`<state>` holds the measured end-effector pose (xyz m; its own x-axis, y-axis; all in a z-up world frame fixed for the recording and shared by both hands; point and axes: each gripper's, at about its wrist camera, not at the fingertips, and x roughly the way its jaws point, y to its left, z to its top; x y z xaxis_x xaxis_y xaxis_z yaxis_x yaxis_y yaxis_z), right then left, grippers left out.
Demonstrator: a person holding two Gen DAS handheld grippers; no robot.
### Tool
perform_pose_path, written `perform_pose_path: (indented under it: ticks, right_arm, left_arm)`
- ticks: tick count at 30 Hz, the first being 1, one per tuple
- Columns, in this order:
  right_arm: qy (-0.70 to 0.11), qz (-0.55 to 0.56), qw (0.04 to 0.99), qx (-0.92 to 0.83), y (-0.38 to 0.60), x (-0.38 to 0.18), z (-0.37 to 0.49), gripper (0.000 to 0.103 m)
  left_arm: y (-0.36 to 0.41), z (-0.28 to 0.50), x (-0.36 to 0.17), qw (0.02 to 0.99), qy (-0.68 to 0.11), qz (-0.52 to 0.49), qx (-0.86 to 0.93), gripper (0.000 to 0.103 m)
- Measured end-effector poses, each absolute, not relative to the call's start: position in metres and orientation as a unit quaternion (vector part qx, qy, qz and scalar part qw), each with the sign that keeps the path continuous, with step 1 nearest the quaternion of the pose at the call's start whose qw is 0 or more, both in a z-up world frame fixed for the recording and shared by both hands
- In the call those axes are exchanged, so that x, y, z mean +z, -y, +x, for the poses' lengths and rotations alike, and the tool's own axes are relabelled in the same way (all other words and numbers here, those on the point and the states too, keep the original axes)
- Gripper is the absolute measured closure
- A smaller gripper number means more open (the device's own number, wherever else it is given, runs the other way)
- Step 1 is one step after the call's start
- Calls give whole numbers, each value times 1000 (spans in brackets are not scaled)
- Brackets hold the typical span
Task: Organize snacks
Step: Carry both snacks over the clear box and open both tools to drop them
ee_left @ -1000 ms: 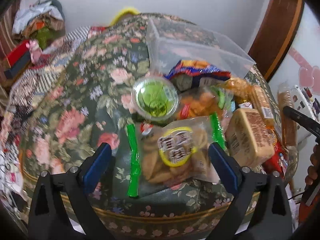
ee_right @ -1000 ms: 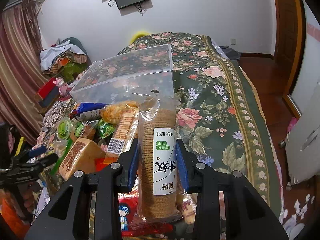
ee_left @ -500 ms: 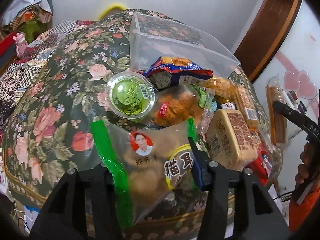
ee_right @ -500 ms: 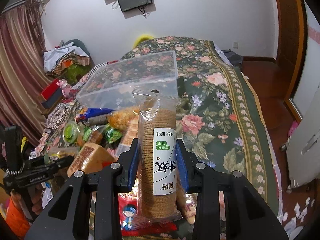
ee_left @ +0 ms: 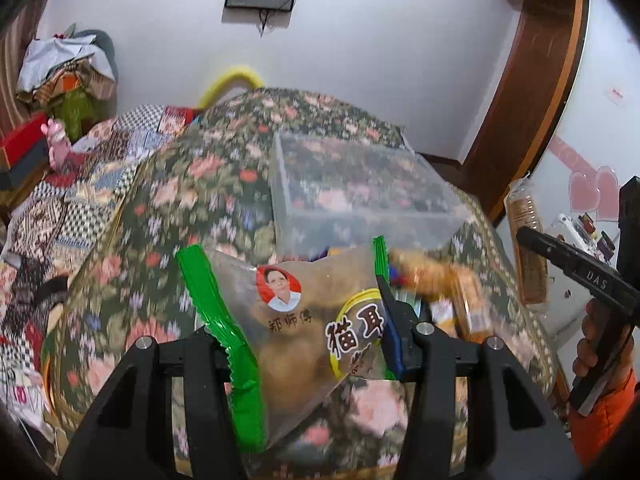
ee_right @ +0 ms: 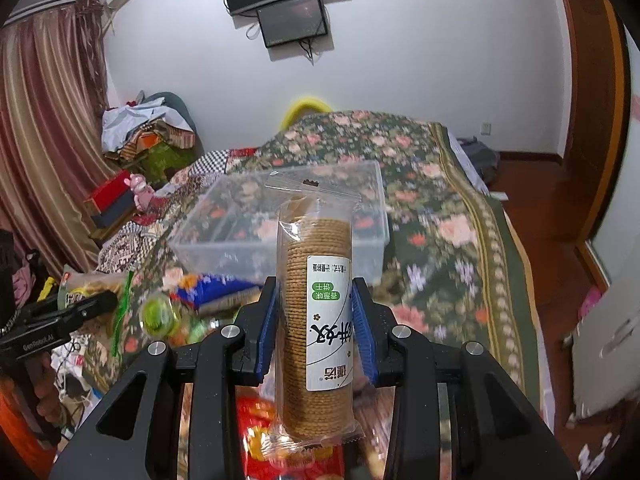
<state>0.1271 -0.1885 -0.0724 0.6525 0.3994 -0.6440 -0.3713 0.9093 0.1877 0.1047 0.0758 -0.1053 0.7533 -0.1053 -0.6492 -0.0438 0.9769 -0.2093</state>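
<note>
My left gripper (ee_left: pixel 304 344) is shut on a clear snack bag with green edges (ee_left: pixel 292 320) and holds it above the floral bed, in front of the clear plastic bin (ee_left: pixel 360 196). My right gripper (ee_right: pixel 318 320) is shut on an upright cracker sleeve (ee_right: pixel 320 300) with a white label, held above the snack pile with the clear bin (ee_right: pixel 280 216) behind it. The right gripper and its cracker sleeve (ee_left: pixel 526 240) also show at the right of the left wrist view. The left gripper with its bag (ee_right: pixel 92 292) shows at the left of the right wrist view.
Loose snacks lie before the bin: a green cup (ee_right: pixel 158 316), a blue packet (ee_right: pixel 216 286), orange packs (ee_left: pixel 448 280) and a red packet (ee_right: pixel 260 432). The floral bedspread (ee_right: pixel 440 220) runs on behind. Clothes and boxes (ee_right: pixel 140 128) are piled at the left.
My left gripper closed on the green-edged bag and lifted it off the bed. My right gripper rose with the cracker sleeve, closer to the bin.
</note>
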Motion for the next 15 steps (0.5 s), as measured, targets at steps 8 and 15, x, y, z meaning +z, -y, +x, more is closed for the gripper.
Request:
perform_pose_path:
  ticks: [8,15]
  right_arm:
    - [-334,12,917,218,173,-57,152,71]
    - [-325,4,920,220,161,-52,179,71]
  left_arm:
    - [-71,147,-80,941,-324,-100,-24,53]
    - [-70,188,-78,940,-324,-104,-27,53]
